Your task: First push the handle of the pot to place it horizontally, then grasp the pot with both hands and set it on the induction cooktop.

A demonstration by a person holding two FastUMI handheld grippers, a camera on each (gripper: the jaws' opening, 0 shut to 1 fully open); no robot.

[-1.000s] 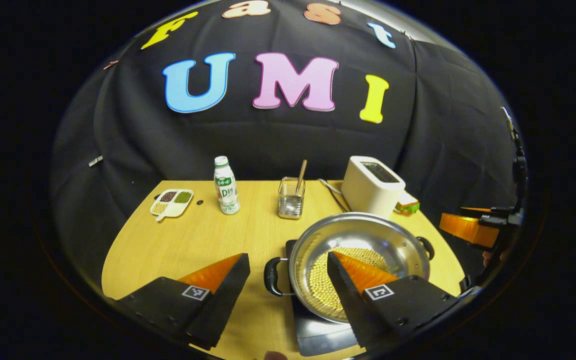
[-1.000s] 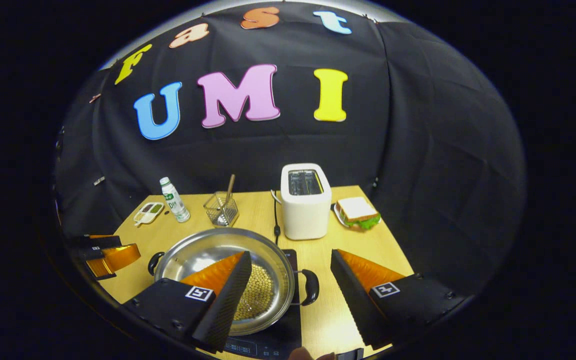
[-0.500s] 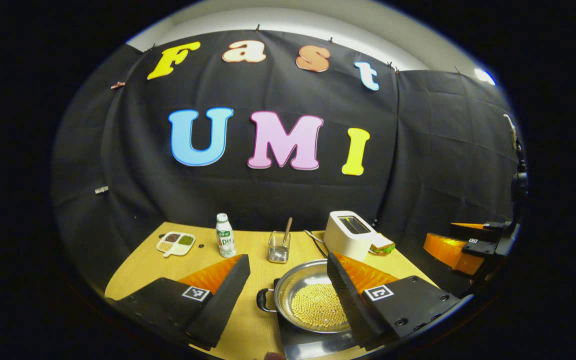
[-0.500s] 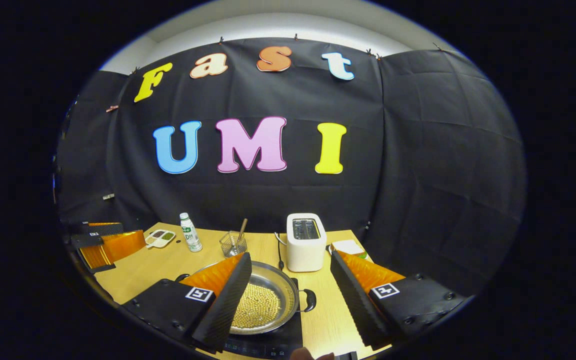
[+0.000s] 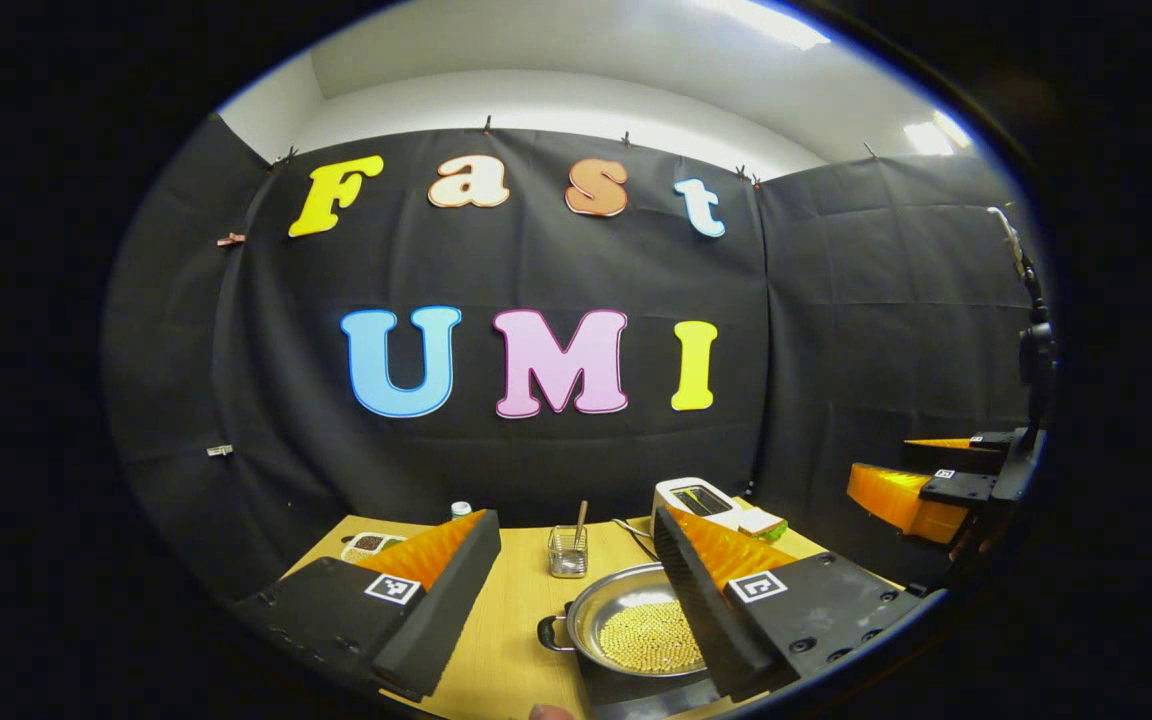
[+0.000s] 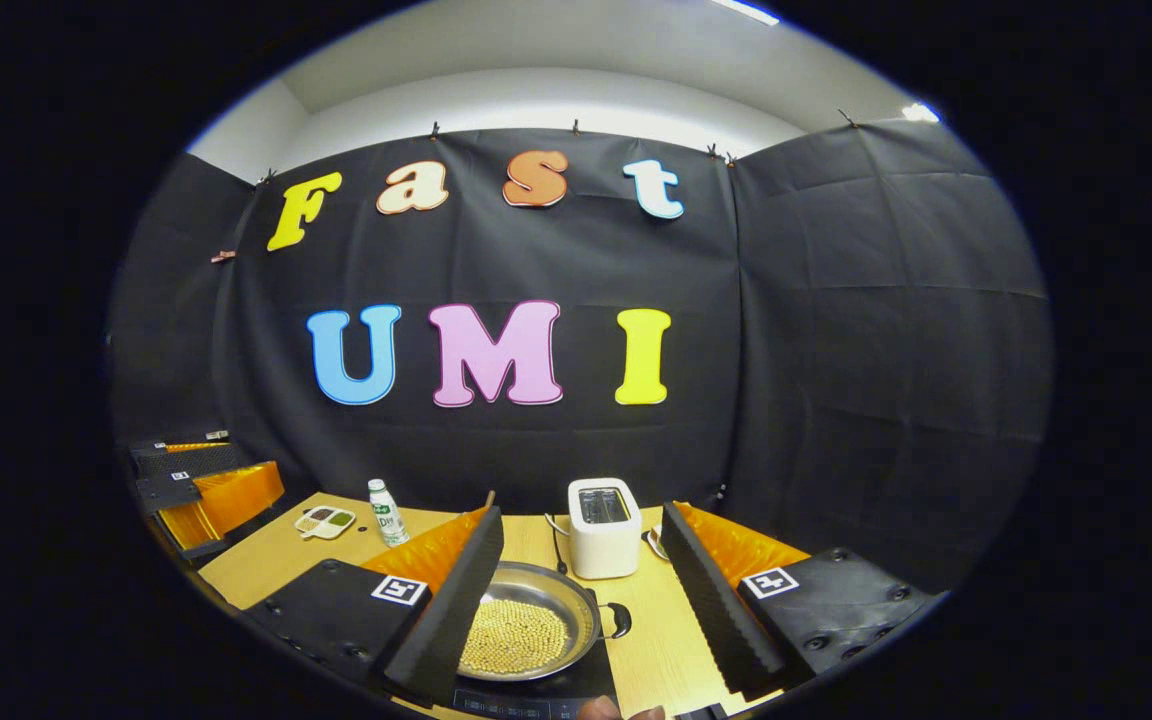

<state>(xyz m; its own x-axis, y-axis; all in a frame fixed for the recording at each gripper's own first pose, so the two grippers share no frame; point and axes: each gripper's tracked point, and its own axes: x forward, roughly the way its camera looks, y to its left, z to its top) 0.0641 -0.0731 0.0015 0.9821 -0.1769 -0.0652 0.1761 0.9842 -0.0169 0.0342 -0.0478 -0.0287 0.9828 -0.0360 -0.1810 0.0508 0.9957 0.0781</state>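
A: Largest first: wooden table (image 6: 266, 560), running from seven o'clock to five o'clock low in the right gripper view.

B: Next down, left gripper (image 5: 576, 570), raised well above the table, jaws spread wide, nothing between them. Right gripper (image 6: 581, 560) likewise raised, jaws apart and empty. Also visible far off at three o'clock in the left gripper view.

A: Then the induction cooktop (image 6: 536, 695), dark, at six o'clock near the table's front edge.

B: Resting on it, the pot (image 6: 526, 630), shiny steel, filled with yellow beans (image 6: 516, 635). Dark handle (image 6: 619, 620) sticking out at three o'clock of the pot, the other handle (image 5: 551, 633) at nine o'clock in the left gripper view. Neither gripper touching it.

A: Behind the pot at twelve o'clock, white toaster (image 6: 601, 525). Beside that, at three o'clock, a sandwich (image 5: 764, 522).

B: Smaller still: glass holder (image 5: 568, 552) with a stick standing in it, white bottle (image 6: 388, 510) upright, small divided dish (image 6: 326, 520) at nine o'clock of the bottle.
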